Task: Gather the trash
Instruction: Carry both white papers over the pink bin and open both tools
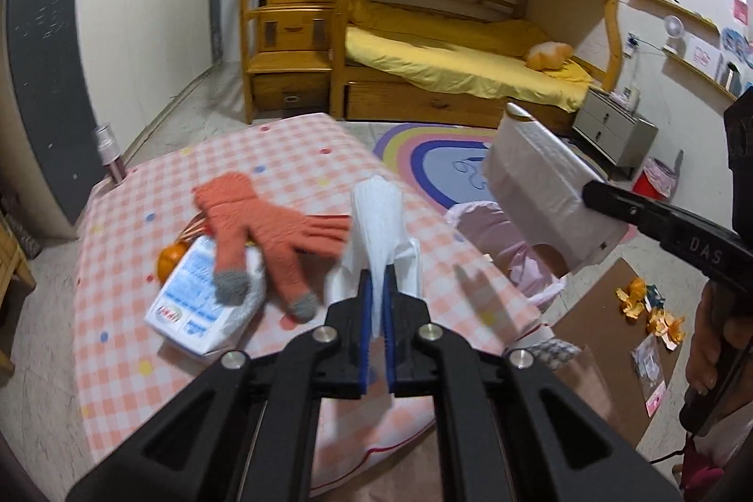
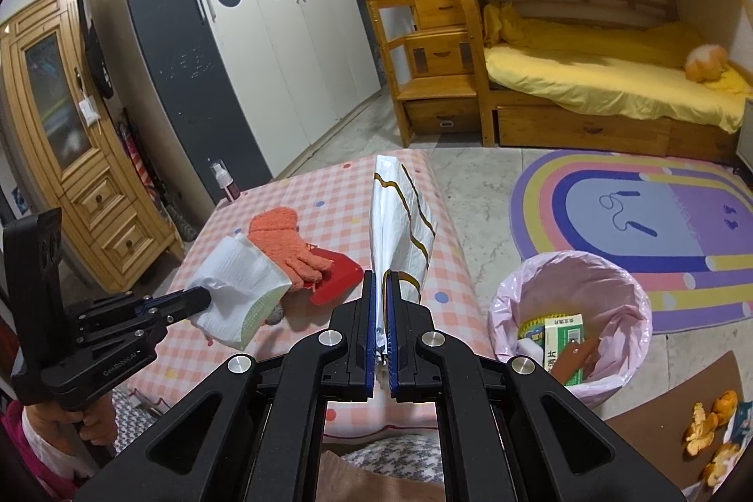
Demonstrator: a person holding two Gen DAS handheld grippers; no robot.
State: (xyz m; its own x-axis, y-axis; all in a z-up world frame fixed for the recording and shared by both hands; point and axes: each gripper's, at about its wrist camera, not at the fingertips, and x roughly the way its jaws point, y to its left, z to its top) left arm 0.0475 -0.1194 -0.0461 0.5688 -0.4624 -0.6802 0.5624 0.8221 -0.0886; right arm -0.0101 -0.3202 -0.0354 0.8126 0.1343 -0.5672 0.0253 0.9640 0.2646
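We hold the left gripper (image 1: 376,281) with its jaws pinching a white tissue (image 1: 376,210), which sticks up past the tips. Our right gripper (image 2: 381,290) has its jaws pressed on a white wrapper (image 2: 400,219) with brown stripes, standing up between them. Off to the right of those jaws sits the trash bin (image 2: 612,281) with a pink bag and some boxes inside. Past the left jaws an orange glove (image 1: 263,224) lies on the checked table (image 1: 292,154).

A child's bedroom: wooden bunk bed (image 2: 612,78), rainbow rug (image 2: 635,229), porthole wardrobe (image 2: 282,31).
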